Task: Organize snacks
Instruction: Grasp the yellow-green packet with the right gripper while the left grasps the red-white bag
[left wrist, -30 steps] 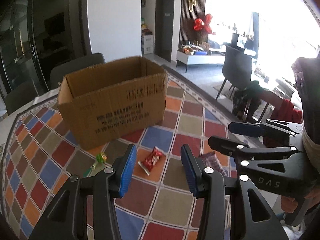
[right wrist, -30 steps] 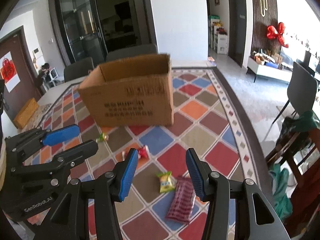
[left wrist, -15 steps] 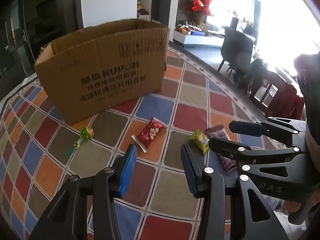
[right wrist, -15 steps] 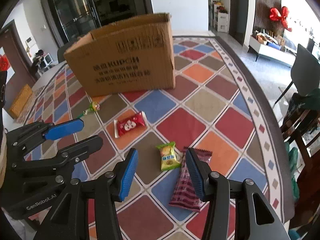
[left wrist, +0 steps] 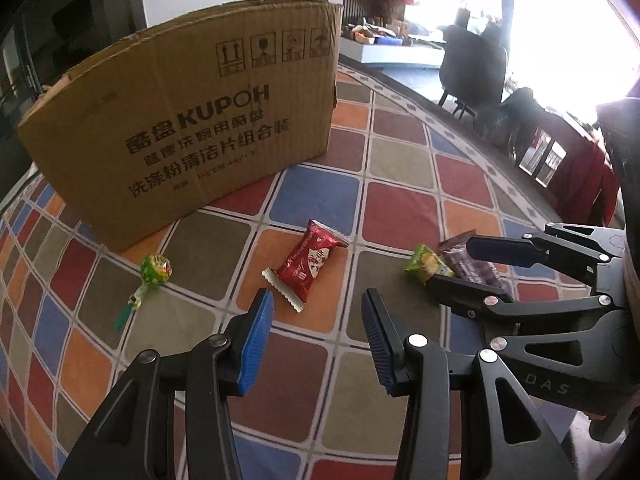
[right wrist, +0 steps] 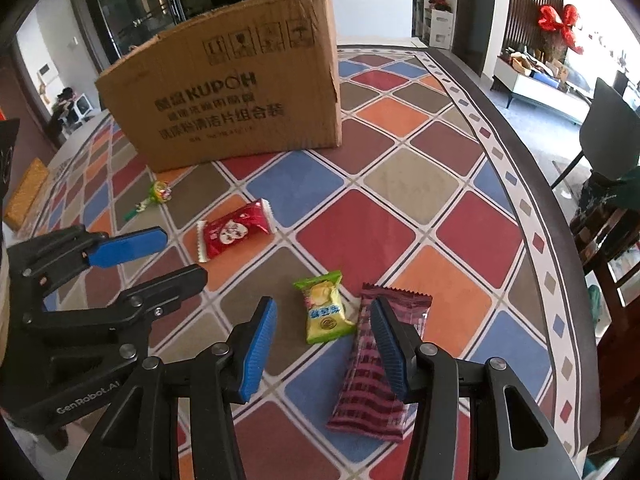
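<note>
An open cardboard box (left wrist: 180,120) (right wrist: 228,100) stands on the chequered tablecloth. In front of it lie a green lollipop (left wrist: 156,270) (right wrist: 160,192), a red packet (left wrist: 308,264) (right wrist: 234,232), a small green chip packet (left wrist: 426,266) (right wrist: 324,312) and a maroon striped wrapper (left wrist: 472,270) (right wrist: 372,380). My left gripper (left wrist: 316,300) (right wrist: 184,254) hangs open just short of the red packet. My right gripper (right wrist: 322,306) (left wrist: 452,264) hovers over the green packet; its jaws are closing slightly and its pads touch nothing.
The round table's dark edge (right wrist: 520,152) curves along the right, with chairs (right wrist: 612,120) and a red garment (left wrist: 592,184) beyond it. A yellow woven object (right wrist: 24,192) lies at the far left. The tablecloth (left wrist: 400,204) shows bare between the snacks.
Both grippers have come down toward the table and tipped further downward. The box and snacks now look larger and closer. No snack has moved.
</note>
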Motion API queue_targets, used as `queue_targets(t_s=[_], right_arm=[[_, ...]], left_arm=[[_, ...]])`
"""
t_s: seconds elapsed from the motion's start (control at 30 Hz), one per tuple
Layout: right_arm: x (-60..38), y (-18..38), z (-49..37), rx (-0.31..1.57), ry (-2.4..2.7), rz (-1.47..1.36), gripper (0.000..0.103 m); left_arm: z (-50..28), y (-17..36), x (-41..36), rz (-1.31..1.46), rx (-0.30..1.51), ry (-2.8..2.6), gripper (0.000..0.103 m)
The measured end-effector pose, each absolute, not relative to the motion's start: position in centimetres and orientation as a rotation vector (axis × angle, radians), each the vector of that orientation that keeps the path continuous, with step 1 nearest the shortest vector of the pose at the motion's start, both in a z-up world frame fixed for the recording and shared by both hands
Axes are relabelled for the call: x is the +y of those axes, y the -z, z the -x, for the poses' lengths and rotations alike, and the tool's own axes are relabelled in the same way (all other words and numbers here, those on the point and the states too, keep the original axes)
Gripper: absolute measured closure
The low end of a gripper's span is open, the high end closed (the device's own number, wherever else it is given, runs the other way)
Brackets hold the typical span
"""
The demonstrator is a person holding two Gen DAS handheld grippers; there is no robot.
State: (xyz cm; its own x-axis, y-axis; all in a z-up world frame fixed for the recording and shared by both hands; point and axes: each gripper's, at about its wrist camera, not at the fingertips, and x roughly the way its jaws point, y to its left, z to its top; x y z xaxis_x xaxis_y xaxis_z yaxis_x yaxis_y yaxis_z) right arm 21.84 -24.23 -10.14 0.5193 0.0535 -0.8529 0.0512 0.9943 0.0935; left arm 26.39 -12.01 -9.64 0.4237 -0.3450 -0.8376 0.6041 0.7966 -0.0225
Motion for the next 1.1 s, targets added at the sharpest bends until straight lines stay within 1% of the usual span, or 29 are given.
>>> queue_targets(t_s=[0.33,0.47,0.57,0.93,0.97,1.0,1.07,1.1], right_arm=[[-23.8,11.7,-23.0,1.068,-0.009,-0.103,0.063],[-23.7,12.1,-23.5,1.08,-0.013,-0.11,0.072],[-23.7,12.1,-23.8,1.077,-0.012,-0.11,0.077],[-24.3,11.8,-24.9,1.057,0.002,-0.151,0.079],[-24.4,11.8,-25.0,1.057,0.002,-0.155,0.079],[-24.4,11.9,-25.0,1.057,0.003,-0.158,0.079],[-24.5,11.9,-25.1,1.056,0.003,-0.169,0.079],[-24.5,11.9,-25.2,1.056,0.003,-0.173,0.079]], left_arm=[[-28.5,10.6,-13.0,-0.35,0.979,0.607,0.058],[-29.3,10.9,-13.6,-0.363,0.982,0.599,0.058],[-29.7,11.2,-14.0,-0.375,0.986,0.602,0.058],[-31.0,12.1,-14.9,-0.387,1.007,0.597,0.058],[-31.1,12.1,-14.8,-0.383,1.008,0.6,0.062],[-31.1,12.2,-14.8,-0.381,1.013,0.605,0.07],[-31.1,12.4,-14.9,-0.382,1.023,0.607,0.079],[-31.0,12.5,-14.9,-0.382,1.026,0.607,0.08]])
